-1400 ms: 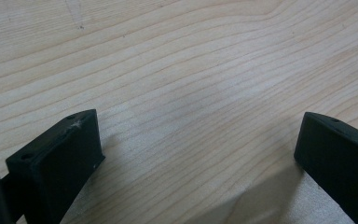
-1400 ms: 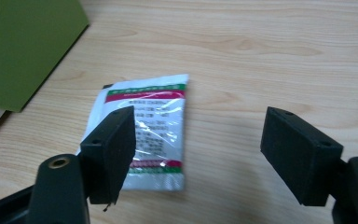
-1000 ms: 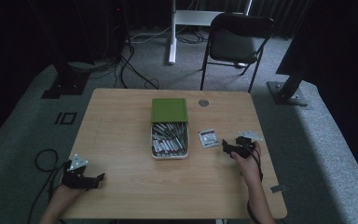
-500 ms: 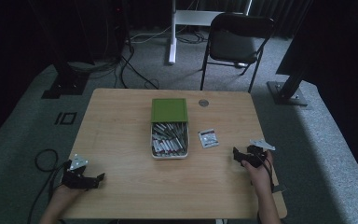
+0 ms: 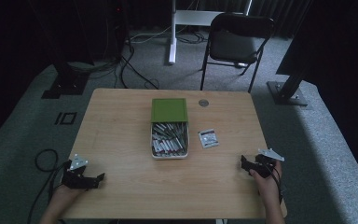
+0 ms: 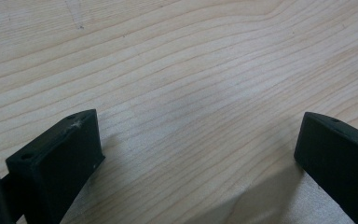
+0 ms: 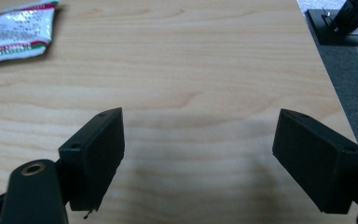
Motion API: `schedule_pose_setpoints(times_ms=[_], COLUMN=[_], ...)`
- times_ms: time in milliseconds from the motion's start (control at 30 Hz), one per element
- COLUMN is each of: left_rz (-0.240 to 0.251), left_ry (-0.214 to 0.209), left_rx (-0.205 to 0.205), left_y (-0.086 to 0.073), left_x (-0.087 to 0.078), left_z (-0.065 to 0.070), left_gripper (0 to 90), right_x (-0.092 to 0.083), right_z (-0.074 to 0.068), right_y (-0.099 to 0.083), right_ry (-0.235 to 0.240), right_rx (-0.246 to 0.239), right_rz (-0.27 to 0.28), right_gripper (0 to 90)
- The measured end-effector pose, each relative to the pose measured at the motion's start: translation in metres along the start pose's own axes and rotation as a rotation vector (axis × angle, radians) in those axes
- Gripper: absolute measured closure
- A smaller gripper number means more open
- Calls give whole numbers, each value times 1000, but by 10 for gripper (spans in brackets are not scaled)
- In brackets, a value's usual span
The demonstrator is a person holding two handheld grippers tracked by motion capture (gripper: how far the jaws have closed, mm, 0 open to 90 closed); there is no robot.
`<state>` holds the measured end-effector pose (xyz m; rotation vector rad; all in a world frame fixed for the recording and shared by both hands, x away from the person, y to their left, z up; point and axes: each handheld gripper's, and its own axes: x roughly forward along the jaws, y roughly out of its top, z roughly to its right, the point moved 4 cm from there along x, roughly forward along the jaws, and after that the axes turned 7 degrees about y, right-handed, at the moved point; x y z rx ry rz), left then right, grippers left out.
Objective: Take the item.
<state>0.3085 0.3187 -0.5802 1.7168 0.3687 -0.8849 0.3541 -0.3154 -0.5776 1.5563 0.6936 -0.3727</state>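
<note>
On the wooden worktop (image 5: 121,135), the high view shows a tray (image 5: 169,140) of small parts, while the right tongs (image 7: 198,154) and left tongs (image 6: 196,154) gape empty, a packet (image 7: 18,30) near the right pair.

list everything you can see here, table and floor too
wooden table: 1, light wood, centre of the room
white tray: 1, white, mid-table, full of small silver-grey pieces I cannot identify
green lid: 1, green, at the tray's far end
sachet: 1, white with red and green print, right of the tray
round disc: 1, grey, far side of the table, right of the lid
folding chair: 1, black, beyond the table
white stand: 1, white, on the carpet left of the chair
left hand-held gripper: 1, black, near-left table edge, open
right hand-held gripper: 1, black, near-right, open
</note>
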Motion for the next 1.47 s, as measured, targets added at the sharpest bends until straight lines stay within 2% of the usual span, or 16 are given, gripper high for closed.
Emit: schedule_pose_setpoints(times_ms=[367,533,667,900,967,1100,1467], left_rz=[2,2,2,2,2,2,1], left_ry=[0,0,0,0,0,0,0], left_rx=[0,0,0,0,0,0,0], left_y=[0,0,0,0,0,0,0], left_x=[0,0,0,0,0,0,0], left_z=[0,0,0,0,0,0,0], left_gripper=[14,14,14,14,14,14,14], right_x=[-16,-22,-26,-28,-28,-27,-25], right_z=[4,2,1,-1,-1,-3,-5], right_y=[-18,-24,-28,-31,-31,-31,-30], right_ry=[-50,-64,-68,-74,-81,-64,-93], right_rx=[12,-2,17,53,49,34,63], right_rz=[-39,-57,-64,-62,-65,-73,-72], right_gripper=[167,167,167,167,167,133,123])
